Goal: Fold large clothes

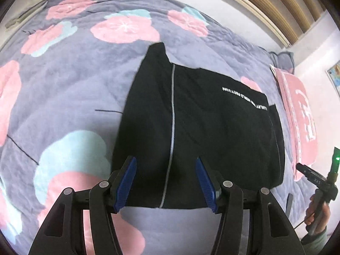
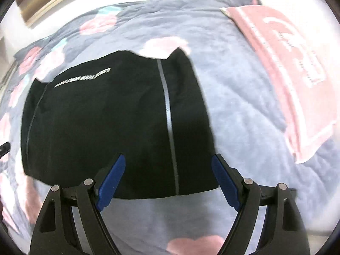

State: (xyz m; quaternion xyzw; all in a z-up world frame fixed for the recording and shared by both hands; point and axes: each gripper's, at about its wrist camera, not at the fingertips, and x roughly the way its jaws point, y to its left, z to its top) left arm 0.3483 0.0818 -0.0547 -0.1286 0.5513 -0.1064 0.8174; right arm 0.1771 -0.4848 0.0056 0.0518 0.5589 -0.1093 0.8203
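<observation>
A black garment (image 1: 201, 127) lies folded into a rough rectangle on the bed, with a thin grey stripe and a line of white lettering (image 1: 244, 99) on top. My left gripper (image 1: 165, 161) hovers over the garment's near edge, open, with nothing between its blue pads (image 1: 125, 182). In the right wrist view the same garment (image 2: 106, 127) lies flat. My right gripper (image 2: 167, 157) stands wide open above its near right part, holding nothing. A hand holds that right gripper at the far right edge of the left wrist view.
The bed carries a grey-blue quilt (image 1: 74, 85) with pink and mint flowers. A folded pink cloth (image 2: 297, 74) with white print lies to the right of the garment. Wooden slats (image 1: 286, 4) and a white wall stand behind the bed.
</observation>
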